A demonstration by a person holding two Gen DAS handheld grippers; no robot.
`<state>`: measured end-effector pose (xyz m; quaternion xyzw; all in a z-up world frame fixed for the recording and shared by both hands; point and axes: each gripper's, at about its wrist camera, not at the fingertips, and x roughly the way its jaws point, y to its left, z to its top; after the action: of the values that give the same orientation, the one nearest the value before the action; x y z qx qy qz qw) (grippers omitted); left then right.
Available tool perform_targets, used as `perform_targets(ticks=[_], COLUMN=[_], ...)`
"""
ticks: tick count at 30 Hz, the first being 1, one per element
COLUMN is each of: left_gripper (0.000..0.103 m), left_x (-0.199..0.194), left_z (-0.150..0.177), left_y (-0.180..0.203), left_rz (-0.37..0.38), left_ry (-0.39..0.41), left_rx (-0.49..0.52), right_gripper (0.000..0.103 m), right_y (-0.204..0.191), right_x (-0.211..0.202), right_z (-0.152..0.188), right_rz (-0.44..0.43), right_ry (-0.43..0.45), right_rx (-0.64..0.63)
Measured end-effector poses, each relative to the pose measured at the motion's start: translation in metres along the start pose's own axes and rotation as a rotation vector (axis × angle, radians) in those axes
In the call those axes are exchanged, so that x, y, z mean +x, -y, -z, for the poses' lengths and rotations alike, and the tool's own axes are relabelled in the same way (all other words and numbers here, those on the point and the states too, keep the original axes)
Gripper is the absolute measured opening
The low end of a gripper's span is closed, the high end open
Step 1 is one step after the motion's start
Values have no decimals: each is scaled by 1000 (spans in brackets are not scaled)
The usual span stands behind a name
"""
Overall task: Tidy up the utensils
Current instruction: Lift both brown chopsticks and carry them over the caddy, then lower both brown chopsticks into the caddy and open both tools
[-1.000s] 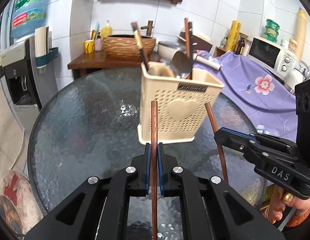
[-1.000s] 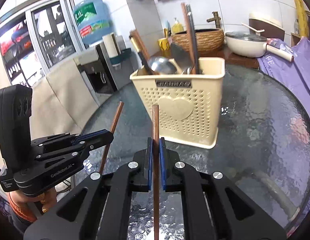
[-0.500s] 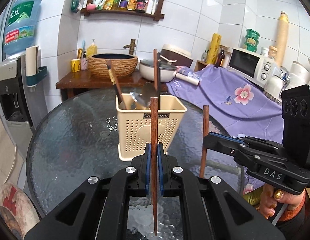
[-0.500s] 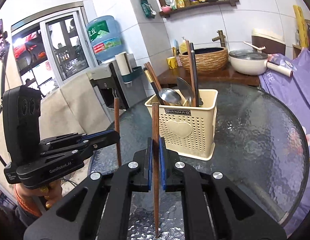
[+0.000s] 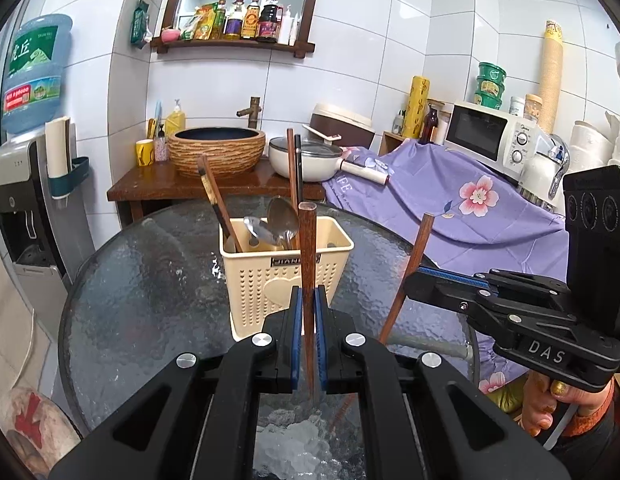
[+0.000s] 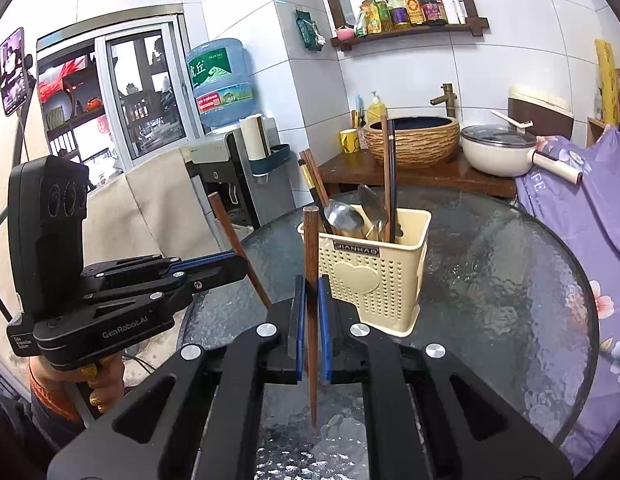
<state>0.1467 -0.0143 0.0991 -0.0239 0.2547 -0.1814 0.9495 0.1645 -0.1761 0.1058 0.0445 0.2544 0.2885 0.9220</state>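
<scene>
A woven basin [image 5: 216, 151] sits on the wooden counter [image 5: 158, 184]; right of the basin a white pot [image 5: 306, 160], left of it a yellow cup [image 5: 145, 152], above it a bottle shelf [image 5: 234, 42].

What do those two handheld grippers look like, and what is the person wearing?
Both are matte black plastic with silver screws and blue pads. The left gripper reads "GenRobot.AI"; the right gripper reads "DAS". Each has a boxy upright block with three round lenses. The person wears orange cuffs and glittery gold nail polish.
</scene>
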Motion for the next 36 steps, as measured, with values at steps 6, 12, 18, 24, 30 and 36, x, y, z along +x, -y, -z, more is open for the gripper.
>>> perform_targets(ticks=[6, 12, 18, 24, 30, 36], left_gripper=[6, 6, 6, 6, 6, 6], left_x=[-7, -13, -24, -34, -15, 14], left_z=[-15, -41, -88, -148, -173, -164], left_y=[1, -1, -5, -3, -5, -22], left_rz=[-16, -25, -14, -46, -105, -138], left_ry=[27, 58, 114, 193, 190, 140], left_rx=[25, 45, 36, 37, 44, 17], right_gripper=[7, 7, 7, 7, 7, 7], right_y=[0, 2, 6, 6, 11, 28], right_x=[-6, -13, -22, -30, -17, 15], right_z=[-18, -49, -94, -153, -186, -182], right_rz=[6, 11, 6, 46, 106, 151], right_ry=[13, 29, 74, 154, 195, 174], right_rx=[-24, -44, -37, -46, -59, -50])
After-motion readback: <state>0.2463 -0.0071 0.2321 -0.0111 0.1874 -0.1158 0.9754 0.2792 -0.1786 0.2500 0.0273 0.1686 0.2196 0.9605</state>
